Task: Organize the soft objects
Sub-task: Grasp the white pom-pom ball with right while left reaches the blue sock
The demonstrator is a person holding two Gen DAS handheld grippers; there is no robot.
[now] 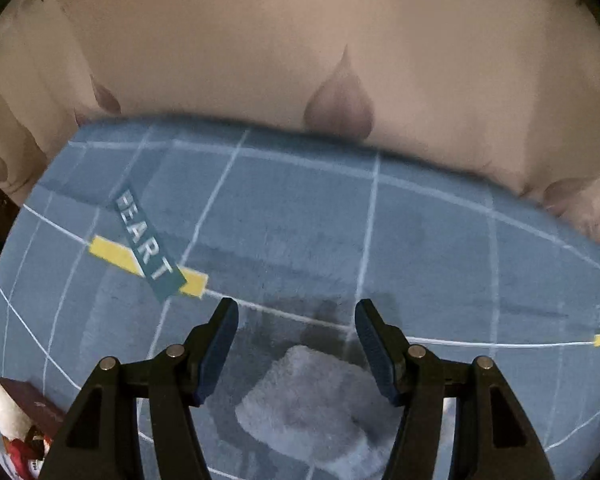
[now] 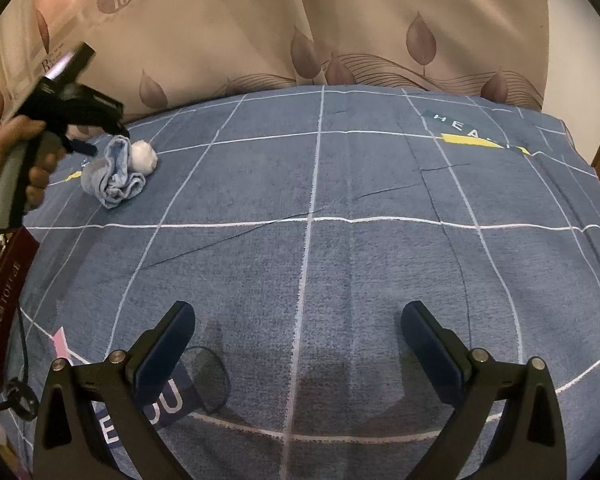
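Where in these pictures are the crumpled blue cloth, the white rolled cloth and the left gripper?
crumpled blue cloth (image 2: 114, 178): right wrist view, on its folded middle.
white rolled cloth (image 2: 145, 157): right wrist view, on its rounded front.
left gripper (image 1: 296, 320): left wrist view, midway between its open fingertips.

blue checked bedspread (image 2: 340, 264) carries a light-blue rolled cloth (image 2: 114, 180) touching a white bundle (image 2: 144, 157)

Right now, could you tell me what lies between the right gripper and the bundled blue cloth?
Only bare blue checked bedsheet lies between the right gripper and the blue cloth, as the right wrist view shows.
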